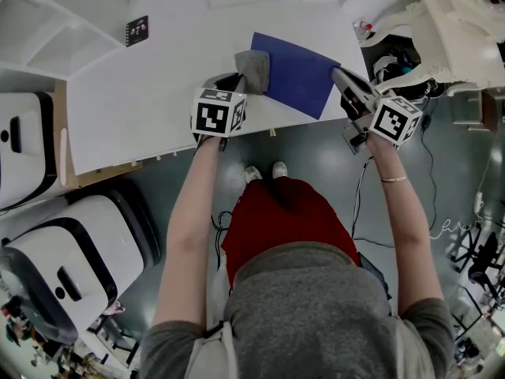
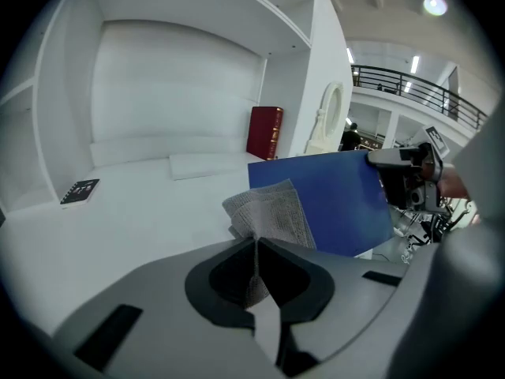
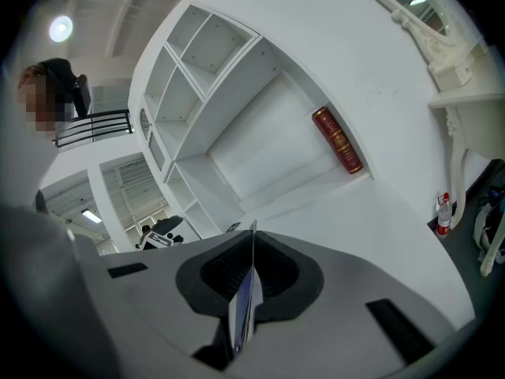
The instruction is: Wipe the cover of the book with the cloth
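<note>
A thin blue book (image 1: 298, 75) lies tilted at the near right edge of the white table (image 1: 142, 101), its right corner past the edge. My right gripper (image 1: 341, 76) is shut on that corner; in the right gripper view the book (image 3: 245, 302) shows edge-on between the jaws of the right gripper (image 3: 252, 243). A grey cloth (image 1: 254, 69) rests against the book's left end, and my left gripper (image 1: 235, 80) is shut on it. In the left gripper view the cloth (image 2: 272, 210) rises from the left gripper (image 2: 254, 247), in front of the blue cover (image 2: 335, 200).
A black marker card (image 1: 136, 30) lies at the table's far left. A red book (image 2: 265, 132) stands against the back shelf wall. White ornate furniture (image 1: 458, 30) and a spray bottle (image 3: 443, 214) are to the right. White machines (image 1: 71, 267) stand on the floor at left.
</note>
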The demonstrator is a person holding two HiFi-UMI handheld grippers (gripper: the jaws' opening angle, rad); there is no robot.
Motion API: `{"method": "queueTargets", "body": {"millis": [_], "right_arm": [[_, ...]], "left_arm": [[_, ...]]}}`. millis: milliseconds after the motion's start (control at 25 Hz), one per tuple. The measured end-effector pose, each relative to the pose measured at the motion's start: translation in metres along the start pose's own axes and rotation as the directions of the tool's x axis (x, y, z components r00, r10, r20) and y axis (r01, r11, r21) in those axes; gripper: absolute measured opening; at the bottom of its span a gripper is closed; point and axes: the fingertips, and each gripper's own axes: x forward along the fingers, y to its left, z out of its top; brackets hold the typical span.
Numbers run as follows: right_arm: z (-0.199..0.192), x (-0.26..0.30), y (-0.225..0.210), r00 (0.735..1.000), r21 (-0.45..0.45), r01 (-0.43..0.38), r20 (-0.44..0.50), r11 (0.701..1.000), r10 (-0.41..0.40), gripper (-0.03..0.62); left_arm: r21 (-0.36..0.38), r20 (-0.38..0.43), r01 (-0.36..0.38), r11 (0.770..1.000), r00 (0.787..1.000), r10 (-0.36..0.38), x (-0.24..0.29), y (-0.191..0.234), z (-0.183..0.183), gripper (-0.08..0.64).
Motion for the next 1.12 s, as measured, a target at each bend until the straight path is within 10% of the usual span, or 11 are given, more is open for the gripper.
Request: {"method": "queueTargets", "body": {"millis": [440,760,1120], "right_arm": [[0.000,-0.001,0.001,1.000,-0.001,0.000,-0.008,1.000,0.000,0.031],[0.002,0.000,0.006,1.000,-0.022,0.008,-0.009,1.000,-0.008,0.031],[0.001,0.000,0.000,1.000,0.004,0.029,-0.002,1.000,-0.029,0.031]], "left_arm": [[-0.036,0.082,-0.102,0.994,0.991,0.105,-0.050,0.014,0.006,0.025],[0.013,0.200,0.093,0.996,0.975,-0.094,-0.072,-0.074,0.031,0.025],[0.082,0.167,0.309,0.947,0.933,-0.319,-0.056,-0.166,0.016,0.025]]}}
